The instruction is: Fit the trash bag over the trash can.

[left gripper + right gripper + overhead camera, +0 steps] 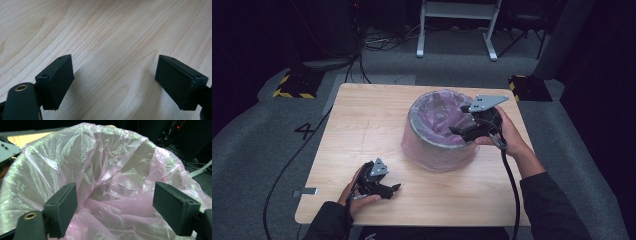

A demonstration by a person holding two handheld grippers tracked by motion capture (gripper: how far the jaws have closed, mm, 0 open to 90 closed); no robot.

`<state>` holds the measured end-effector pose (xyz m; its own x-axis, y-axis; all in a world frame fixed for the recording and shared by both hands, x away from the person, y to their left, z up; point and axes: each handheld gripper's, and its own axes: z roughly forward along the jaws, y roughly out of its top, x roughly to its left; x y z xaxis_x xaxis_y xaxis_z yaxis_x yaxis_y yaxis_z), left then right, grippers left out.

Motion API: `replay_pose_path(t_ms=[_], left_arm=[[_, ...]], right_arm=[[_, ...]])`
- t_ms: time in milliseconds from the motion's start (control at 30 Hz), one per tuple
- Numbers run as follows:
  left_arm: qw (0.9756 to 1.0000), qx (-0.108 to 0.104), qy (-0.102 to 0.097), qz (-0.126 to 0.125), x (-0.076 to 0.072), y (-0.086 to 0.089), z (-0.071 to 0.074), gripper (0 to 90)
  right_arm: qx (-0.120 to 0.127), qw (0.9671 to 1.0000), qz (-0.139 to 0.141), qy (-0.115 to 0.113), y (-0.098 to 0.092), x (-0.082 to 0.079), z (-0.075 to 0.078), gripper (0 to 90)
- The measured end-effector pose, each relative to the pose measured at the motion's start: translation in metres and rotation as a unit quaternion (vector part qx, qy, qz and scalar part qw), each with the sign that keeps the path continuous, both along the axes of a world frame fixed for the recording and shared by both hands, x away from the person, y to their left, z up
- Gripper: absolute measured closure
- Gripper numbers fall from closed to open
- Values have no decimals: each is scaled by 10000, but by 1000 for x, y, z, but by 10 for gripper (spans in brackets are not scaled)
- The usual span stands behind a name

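Inside, pink liner (110, 177) folds hide the bin's (432, 142) bottom.

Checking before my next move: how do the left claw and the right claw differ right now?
The left claw sits low on the bare table, near its front edge; the right claw is raised over the rim of the bin lined with a pink bag. Left faces wood grain, right faces crumpled plastic. Both are open, holding nothing.

A round grey bin (438, 145) lined with a thin pink plastic bag (437, 112) is standing on the pale wooden tabletop (362, 125). The right tool (460, 130) is hovering over the bin's near right rim. The left tool (393, 190) is resting low near the tabletop's front edge, well apart from the bin.
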<state>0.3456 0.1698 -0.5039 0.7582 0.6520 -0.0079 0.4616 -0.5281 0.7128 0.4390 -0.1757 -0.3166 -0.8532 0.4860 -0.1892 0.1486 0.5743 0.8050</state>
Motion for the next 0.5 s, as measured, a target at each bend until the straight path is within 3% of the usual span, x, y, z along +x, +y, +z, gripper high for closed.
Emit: replay_pose_path(t_ms=[500], left_arm=[[10000, 4, 1, 1, 0, 0, 0, 148]], right_arm=[[377, 9983, -74, -446, -27, -27, -6, 213]])
